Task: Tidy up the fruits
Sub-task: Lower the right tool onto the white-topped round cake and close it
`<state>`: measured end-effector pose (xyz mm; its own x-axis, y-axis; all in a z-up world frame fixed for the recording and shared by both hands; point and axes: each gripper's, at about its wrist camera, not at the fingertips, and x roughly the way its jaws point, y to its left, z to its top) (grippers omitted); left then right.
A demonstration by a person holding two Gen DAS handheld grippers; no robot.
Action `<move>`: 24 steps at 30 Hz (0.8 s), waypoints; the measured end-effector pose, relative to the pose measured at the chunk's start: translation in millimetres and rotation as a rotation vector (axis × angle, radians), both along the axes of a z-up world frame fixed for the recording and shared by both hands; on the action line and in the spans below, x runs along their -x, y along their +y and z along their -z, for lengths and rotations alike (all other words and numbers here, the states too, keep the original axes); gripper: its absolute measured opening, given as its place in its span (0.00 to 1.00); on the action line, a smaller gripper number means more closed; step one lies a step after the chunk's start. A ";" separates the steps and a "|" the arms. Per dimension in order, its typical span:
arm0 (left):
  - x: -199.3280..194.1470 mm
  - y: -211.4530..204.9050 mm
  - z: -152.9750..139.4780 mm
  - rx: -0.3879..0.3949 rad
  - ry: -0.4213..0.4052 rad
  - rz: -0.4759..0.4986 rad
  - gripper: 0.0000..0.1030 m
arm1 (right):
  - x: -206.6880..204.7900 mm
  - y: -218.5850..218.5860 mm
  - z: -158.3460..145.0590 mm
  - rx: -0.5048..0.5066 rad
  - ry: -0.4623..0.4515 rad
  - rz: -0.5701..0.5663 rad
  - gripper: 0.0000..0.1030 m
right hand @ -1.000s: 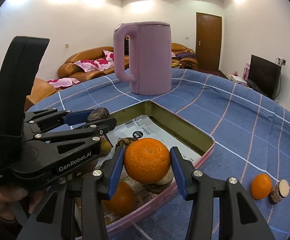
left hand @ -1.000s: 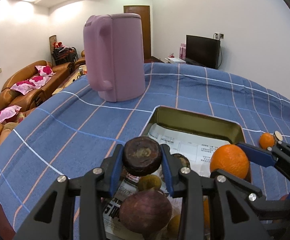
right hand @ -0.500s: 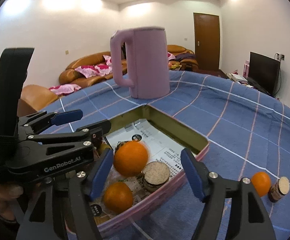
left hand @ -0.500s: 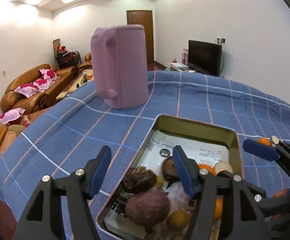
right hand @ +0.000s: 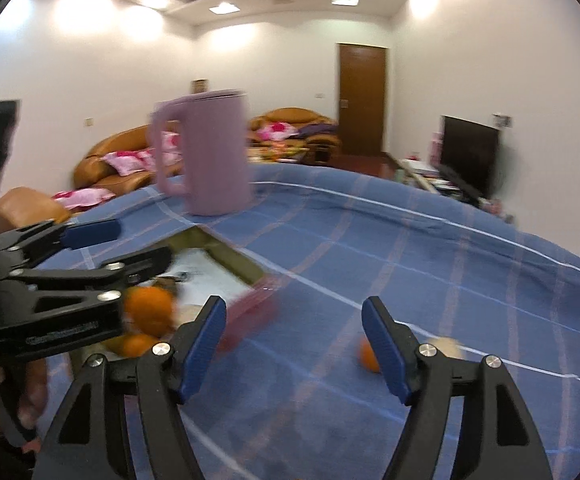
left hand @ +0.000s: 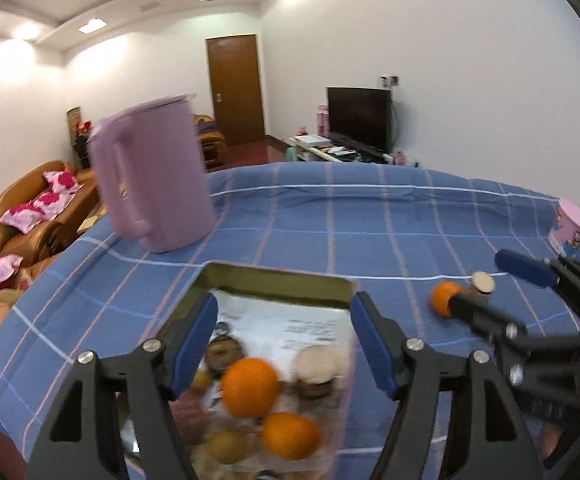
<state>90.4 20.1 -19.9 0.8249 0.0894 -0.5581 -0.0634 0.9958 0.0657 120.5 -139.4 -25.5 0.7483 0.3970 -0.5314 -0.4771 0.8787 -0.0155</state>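
- The left gripper (left hand: 282, 344) hovers over the shallow rectangular metal tray (left hand: 278, 282); its blue-padded jaws are opening, empty.
- The right gripper (right hand: 293, 346) stands with jaws wide apart, gripping nothing, over the blue checked bench cloth (right hand: 429, 256).
- Two oranges (left hand: 250, 387) and several blurred brown fruits lie inside the tray.
- A small loose orange (left hand: 443, 304) rests on the cloth beside the tray, near a small round brown piece (left hand: 483, 282).
- A tall pink plastic jug (left hand: 154, 176) stands behind the tray.

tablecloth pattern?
Blue tablecloth with a grid of thin white and pink lines; clearest in the left wrist view.
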 end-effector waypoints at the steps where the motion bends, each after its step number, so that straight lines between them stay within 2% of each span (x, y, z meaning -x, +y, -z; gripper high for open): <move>1: -2.0 -6.8 -0.3 -0.003 0.000 0.009 0.72 | -3.6 -10.9 0.1 0.002 0.000 0.038 0.70; 5: -12.8 -36.5 2.0 -0.026 -0.002 0.042 0.72 | -19.5 -44.4 3.7 0.013 0.010 0.184 0.70; 9: -30.9 -59.8 8.6 -0.030 0.032 0.074 0.72 | -34.8 -61.8 12.7 0.008 0.060 0.259 0.70; 18: -64.4 -72.8 20.5 -0.054 0.076 0.076 0.72 | -56.7 -68.2 30.6 0.003 0.160 0.272 0.70; 24: -65.9 -75.6 25.0 -0.041 0.082 0.095 0.72 | -64.2 -61.8 40.2 0.036 0.212 0.262 0.69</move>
